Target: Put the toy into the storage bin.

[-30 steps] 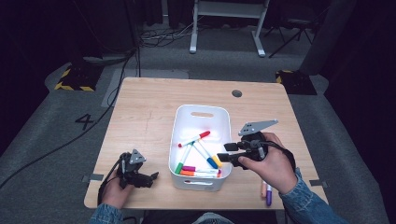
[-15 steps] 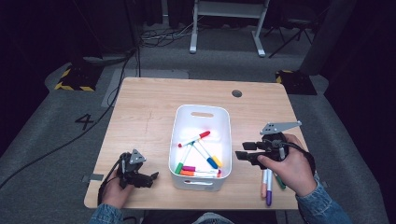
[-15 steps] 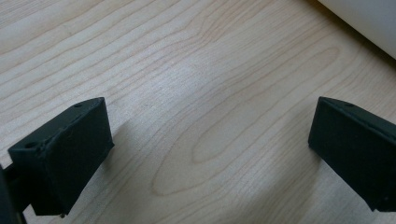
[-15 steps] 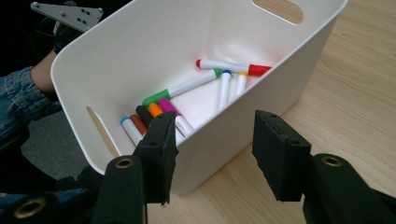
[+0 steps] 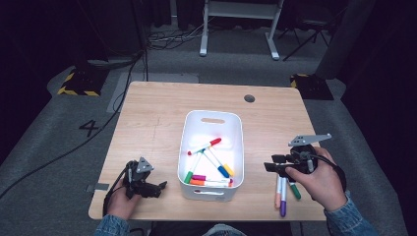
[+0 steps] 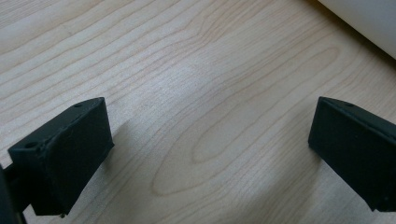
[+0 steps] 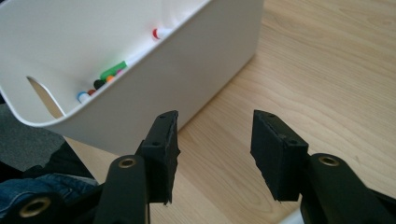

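Observation:
A white bin (image 5: 237, 129) stands mid-table and holds several markers (image 5: 209, 169) with red, blue, yellow, green and orange caps. To its right, three markers (image 5: 283, 192) lie on the wood: an orange, a purple and a green one. My right gripper (image 5: 269, 167) hovers just above their far ends, pointing at the bin, open and empty. In the right gripper view its jaws (image 7: 215, 144) face the bin wall (image 7: 154, 88). My left gripper (image 5: 161, 186) rests near the front left edge, open wide over bare wood (image 6: 210, 149).
The wooden table (image 5: 157, 123) has a round cable hole (image 5: 249, 98) at the back right. A bin corner (image 6: 364, 18) shows in the left gripper view. Dark floor, cables and a stand's legs surround the table.
My right gripper has drawn back to the right, from over the bin's right rim to above the markers lying on the table. The left gripper has stayed put.

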Action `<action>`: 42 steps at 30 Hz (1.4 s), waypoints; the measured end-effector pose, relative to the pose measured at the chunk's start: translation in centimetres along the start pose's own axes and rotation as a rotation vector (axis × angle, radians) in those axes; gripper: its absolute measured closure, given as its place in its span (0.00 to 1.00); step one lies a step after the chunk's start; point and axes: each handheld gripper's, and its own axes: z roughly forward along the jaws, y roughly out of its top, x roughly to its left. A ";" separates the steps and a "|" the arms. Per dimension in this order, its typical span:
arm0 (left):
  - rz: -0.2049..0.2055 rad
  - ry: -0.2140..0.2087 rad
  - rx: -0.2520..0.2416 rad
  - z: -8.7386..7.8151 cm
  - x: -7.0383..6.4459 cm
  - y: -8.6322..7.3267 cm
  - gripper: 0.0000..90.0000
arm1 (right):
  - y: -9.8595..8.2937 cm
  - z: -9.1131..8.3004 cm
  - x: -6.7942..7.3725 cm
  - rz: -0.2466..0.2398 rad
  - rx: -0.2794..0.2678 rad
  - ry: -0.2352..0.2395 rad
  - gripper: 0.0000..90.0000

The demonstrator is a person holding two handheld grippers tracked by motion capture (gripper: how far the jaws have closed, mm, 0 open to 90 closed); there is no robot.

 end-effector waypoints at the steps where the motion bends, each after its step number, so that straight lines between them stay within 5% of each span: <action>1: 0.000 -0.001 0.001 0.0 0.0 0.0 0.00 | -0.3 0.0 -0.2 0.007 0.005 -0.005 0.59; 19: 0.000 0.000 0.000 0.0 0.0 0.0 0.00 | -5.3 2.8 -2.9 0.080 0.151 -0.077 0.60; 30: 0.001 0.000 0.000 0.0 0.0 0.0 0.00 | -7.7 4.2 -4.4 0.127 0.200 -0.083 0.60; 42: 0.000 0.000 0.000 0.0 0.0 0.0 0.00 | -8.6 5.2 -4.5 0.152 0.208 -0.070 0.60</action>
